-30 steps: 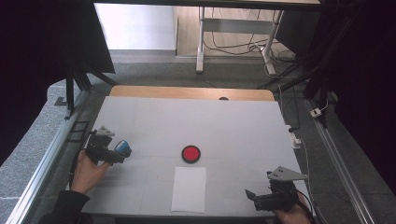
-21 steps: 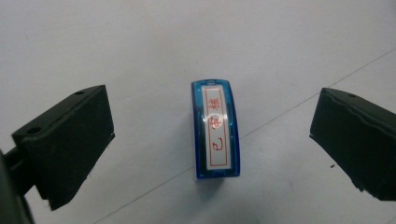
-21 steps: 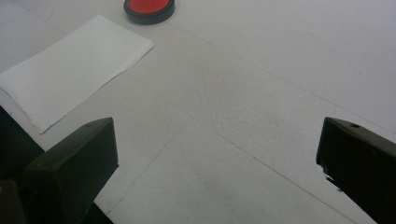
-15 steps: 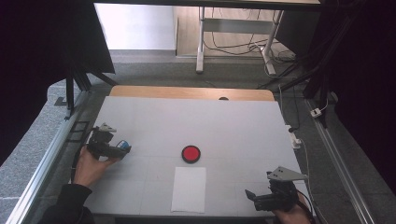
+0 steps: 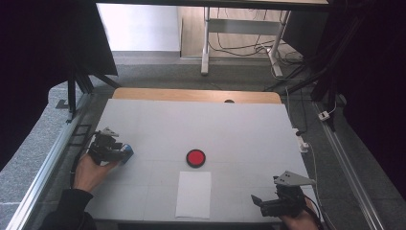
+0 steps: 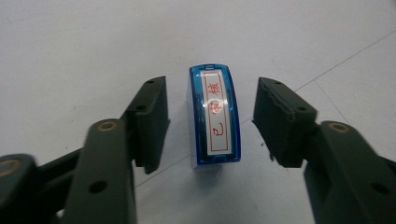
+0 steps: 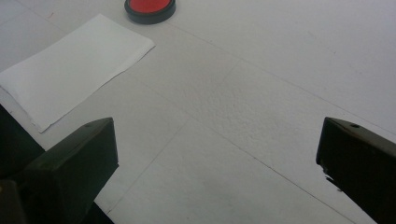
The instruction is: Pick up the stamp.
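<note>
step: grasp stamp | left gripper (image 6: 212,126) jaws wide, astride blue stamp (image 6: 214,116) standing on table, no contact | right gripper (image 7: 217,172) wide, idle | tip: center, close evenly on long sides

The red ink pad (image 7: 150,8) is cut off by the right gripper view's top edge.

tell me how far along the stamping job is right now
Early. Done: the left gripper brackets the small blue plastic stamp with a red-lettered label, jaws open, not touching it. In hand: closing on it. Left: inking at the round red ink pad, pressing the white paper sheet, which looks blank. The right gripper rests open.
</note>
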`<action>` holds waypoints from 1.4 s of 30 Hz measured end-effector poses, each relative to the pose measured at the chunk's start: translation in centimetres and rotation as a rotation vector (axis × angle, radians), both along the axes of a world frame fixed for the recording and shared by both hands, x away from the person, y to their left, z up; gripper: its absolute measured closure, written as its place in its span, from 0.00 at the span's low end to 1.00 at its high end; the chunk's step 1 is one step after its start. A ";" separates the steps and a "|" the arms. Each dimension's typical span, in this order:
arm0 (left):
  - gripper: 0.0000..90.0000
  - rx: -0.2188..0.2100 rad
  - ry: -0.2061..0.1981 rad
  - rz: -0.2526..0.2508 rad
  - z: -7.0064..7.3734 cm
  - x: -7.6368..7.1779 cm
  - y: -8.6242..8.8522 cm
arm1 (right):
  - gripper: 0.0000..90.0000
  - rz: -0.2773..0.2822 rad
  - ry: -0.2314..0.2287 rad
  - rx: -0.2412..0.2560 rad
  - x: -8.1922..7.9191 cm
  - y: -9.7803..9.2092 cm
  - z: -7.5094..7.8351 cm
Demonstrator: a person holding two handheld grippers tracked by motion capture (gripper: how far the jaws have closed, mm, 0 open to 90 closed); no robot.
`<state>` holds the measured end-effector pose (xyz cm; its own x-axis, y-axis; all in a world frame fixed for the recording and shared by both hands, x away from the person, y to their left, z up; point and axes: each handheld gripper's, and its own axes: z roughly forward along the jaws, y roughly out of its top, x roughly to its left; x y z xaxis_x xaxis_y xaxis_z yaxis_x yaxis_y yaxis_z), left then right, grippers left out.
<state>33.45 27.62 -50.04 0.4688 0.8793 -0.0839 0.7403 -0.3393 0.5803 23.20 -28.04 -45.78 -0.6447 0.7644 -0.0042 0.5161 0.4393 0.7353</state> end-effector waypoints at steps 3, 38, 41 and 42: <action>0.60 0.000 0.002 0.000 0.0 0.0 0.0 | 0.00 0.001 0.000 -0.001 0.0 0.0 0.0; 0.78 -0.045 -0.017 0.049 1.4 -0.7 0.0 | 0.00 0.005 -0.003 -0.001 0.0 0.0 0.0; 0.78 -0.053 -0.035 0.040 1.9 -1.0 -0.2 | 0.00 0.005 -0.003 0.000 0.0 0.0 0.0; 0.78 -0.055 -0.043 0.039 2.1 -1.1 -0.2 | 0.00 0.005 -0.003 0.000 0.0 0.0 0.0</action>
<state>32.35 27.42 -47.97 0.4385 0.8915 -0.1136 0.7266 -0.2773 0.6286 23.15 -28.00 -45.77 -0.6487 0.7610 -0.0060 0.5118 0.4420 0.7367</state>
